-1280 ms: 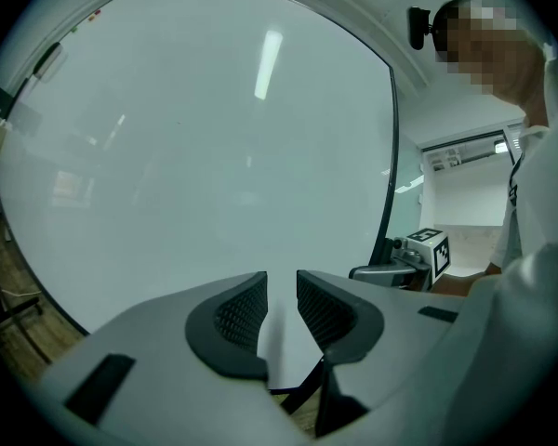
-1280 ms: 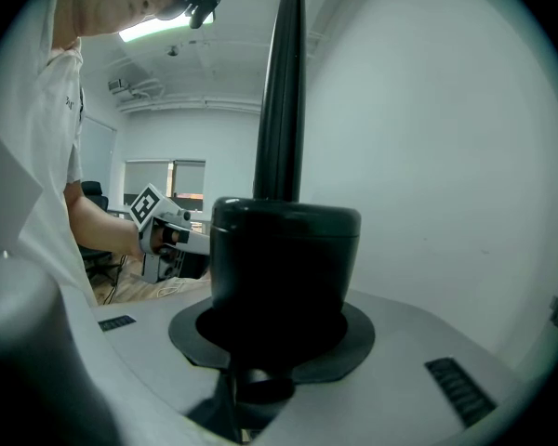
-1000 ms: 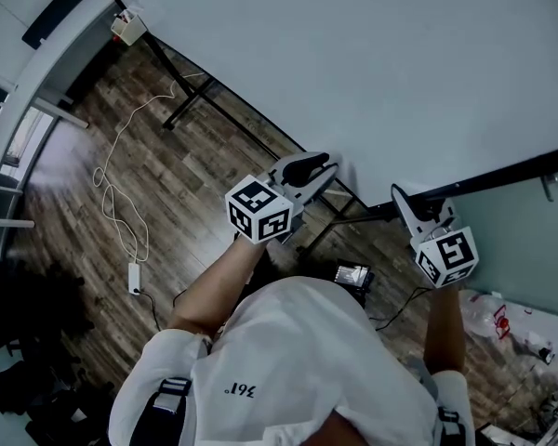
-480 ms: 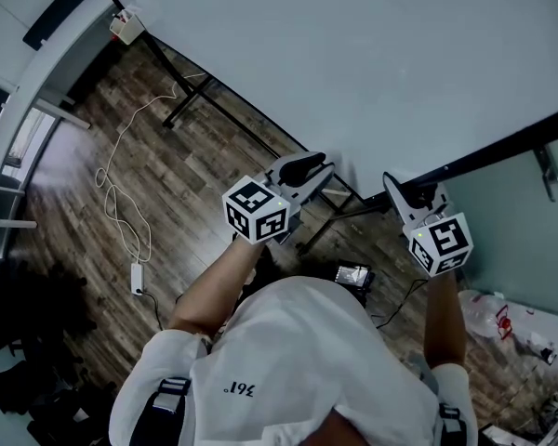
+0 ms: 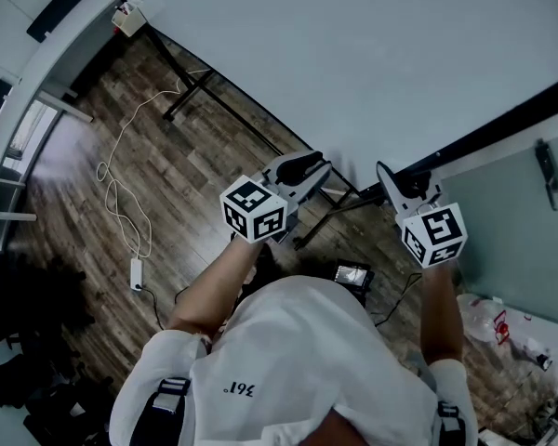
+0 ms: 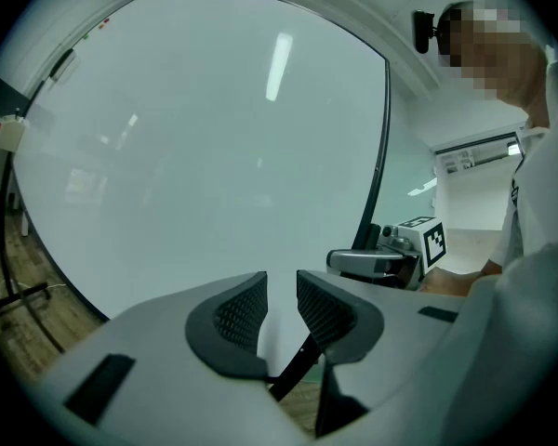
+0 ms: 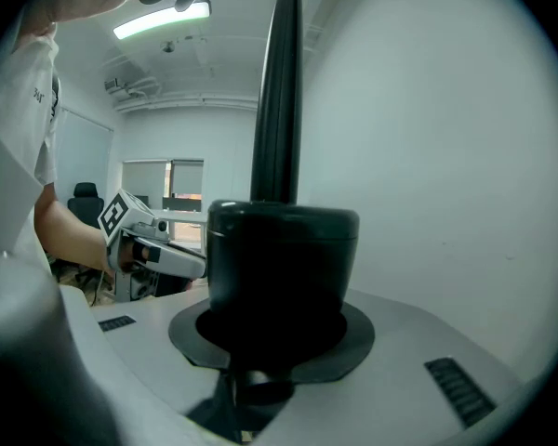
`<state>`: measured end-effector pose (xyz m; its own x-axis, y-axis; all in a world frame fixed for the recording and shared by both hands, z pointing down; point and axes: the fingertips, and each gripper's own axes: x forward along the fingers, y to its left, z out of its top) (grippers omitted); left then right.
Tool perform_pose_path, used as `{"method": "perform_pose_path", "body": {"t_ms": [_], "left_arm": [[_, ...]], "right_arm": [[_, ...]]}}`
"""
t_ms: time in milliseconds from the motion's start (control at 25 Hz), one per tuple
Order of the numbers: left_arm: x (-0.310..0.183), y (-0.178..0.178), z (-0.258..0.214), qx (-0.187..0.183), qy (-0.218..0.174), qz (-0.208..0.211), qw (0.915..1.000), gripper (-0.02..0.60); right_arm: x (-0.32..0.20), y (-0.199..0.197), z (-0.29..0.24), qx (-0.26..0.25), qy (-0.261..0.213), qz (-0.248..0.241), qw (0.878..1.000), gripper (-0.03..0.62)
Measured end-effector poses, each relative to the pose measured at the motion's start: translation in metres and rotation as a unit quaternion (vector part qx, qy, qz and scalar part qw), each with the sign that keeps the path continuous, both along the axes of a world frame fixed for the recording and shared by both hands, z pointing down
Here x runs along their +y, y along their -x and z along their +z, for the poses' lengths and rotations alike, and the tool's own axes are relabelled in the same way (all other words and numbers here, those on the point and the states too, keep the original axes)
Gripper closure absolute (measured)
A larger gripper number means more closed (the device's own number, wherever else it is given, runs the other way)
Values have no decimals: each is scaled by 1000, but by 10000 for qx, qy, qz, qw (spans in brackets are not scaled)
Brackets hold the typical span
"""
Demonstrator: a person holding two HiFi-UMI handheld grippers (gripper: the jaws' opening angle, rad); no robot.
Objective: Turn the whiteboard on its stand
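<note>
The whiteboard (image 5: 353, 54) hangs on its stand (image 5: 200, 96), right in front of the person. It looks big, stiff and smooth, so I think fingers would slip on the flat face. The black knob (image 7: 281, 258) at its side edge looks like the best spot to hold. The right gripper (image 5: 402, 184) has its fingers closed round that knob. The left gripper (image 6: 281, 309) has its fingers a little apart, with nothing in them. Compared with a second ago, the board's black edge slants more steeply, and the right gripper sits a bit higher.
</note>
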<state>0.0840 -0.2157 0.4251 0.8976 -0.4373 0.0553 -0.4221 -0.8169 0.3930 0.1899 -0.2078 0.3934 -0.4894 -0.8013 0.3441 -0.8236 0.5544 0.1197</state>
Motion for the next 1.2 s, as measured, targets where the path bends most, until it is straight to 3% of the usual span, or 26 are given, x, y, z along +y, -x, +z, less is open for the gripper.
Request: {"method": "perform_pose_path", "body": {"t_ms": [1200], "left_arm": [[-13, 25, 7, 40, 83, -262, 9996, 494]], "right_arm": [[-60, 52, 2, -45, 24, -27, 10000, 450]]}}
